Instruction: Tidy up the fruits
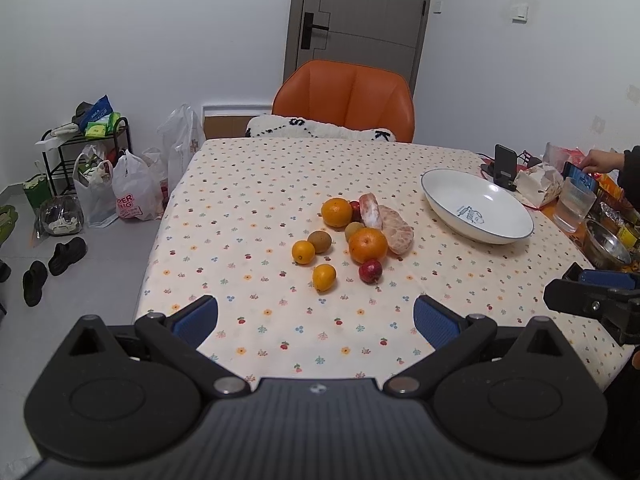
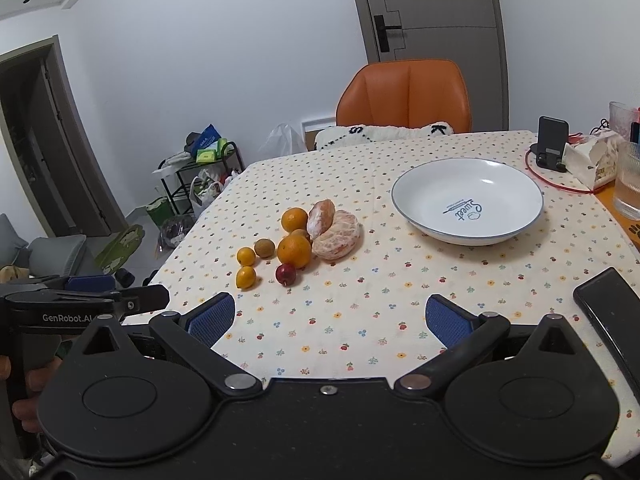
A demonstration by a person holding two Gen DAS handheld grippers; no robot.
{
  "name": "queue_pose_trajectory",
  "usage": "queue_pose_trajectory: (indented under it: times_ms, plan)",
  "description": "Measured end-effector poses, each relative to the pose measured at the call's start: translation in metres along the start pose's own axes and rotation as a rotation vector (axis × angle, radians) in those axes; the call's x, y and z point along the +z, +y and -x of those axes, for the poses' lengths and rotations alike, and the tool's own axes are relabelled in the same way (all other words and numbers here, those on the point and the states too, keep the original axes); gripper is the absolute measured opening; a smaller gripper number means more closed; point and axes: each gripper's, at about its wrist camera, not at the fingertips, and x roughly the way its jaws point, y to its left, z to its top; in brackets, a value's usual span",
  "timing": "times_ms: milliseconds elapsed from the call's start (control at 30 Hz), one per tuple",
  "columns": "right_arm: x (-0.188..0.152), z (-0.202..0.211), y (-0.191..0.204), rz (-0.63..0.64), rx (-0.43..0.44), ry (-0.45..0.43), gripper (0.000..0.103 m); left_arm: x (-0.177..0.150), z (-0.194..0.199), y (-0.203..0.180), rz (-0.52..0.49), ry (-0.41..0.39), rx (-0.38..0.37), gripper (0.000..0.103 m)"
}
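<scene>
From the left wrist view, the left gripper [image 1: 316, 322] hangs low over the near edge of the flower-printed tablecloth [image 1: 248, 184] with its blue-padded jaws spread wide and nothing between them. The loose pile of fruit [image 1: 352, 236] sits mid-table, well ahead of it: two large oranges, two small yellow-orange citrus, a brown kiwi [image 1: 319, 241], a dark red plum-like fruit [image 1: 370, 271] and two peeled pomelo pieces [image 1: 394, 228]. The shallow white plate with a blue rim [image 1: 440, 200] lies to the right of the pile, apart from it and bare. I judge that the sorting has not begun; every fruit is left to move. A second kiwi and a red fruit are half hidden behind the oranges. The right gripper [image 1: 592, 296] shows side-on at the right edge, too partial to read there.

From the right wrist view, the right gripper [image 2: 330, 318] is equally wide open and holds nothing, nearer the plate [image 2: 404, 192] than the fruit pile [image 2: 304, 240]. The plate's inside is clearly empty apart from its printed word. A dark flat slab [image 2: 612, 312] at the right edge is cut off, and I cannot identify it.
</scene>
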Motion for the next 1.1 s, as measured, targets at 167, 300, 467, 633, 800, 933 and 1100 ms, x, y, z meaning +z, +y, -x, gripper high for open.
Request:
queue_pose_trajectory:
  times_ms: [167,300,467,633,800,933,1100]
  plan:
    - [0.000,-0.003,0.001,0.006,0.003,0.007,0.103,0.000,-0.002,0.002,0.003,0.005,0.004,0.103]
    - [0.000,-0.004,0.001,0.005,0.002,0.008,0.103,0.000,-0.003,0.002,0.001,0.006,0.004,0.103]
    - [0.000,-0.004,0.000,0.006,0.002,0.008,0.103,-0.001,-0.003,0.001,-0.002,0.006,0.004,0.103]
    - [0.001,-0.005,-0.002,0.009,-0.002,0.009,0.103,-0.001,-0.003,0.001,-0.004,0.004,0.005,0.103]
    - [0.006,-0.006,-0.004,0.017,0.000,-0.001,0.103,0.001,-0.005,0.000,0.000,0.007,0.007,0.103]
    - [0.011,-0.012,-0.007,0.012,0.001,-0.004,0.103,0.005,-0.007,0.000,0.000,0.003,0.008,0.103]
    - [0.011,-0.024,-0.010,0.014,0.011,0.009,0.103,0.008,-0.014,0.001,0.009,0.000,0.019,0.103]
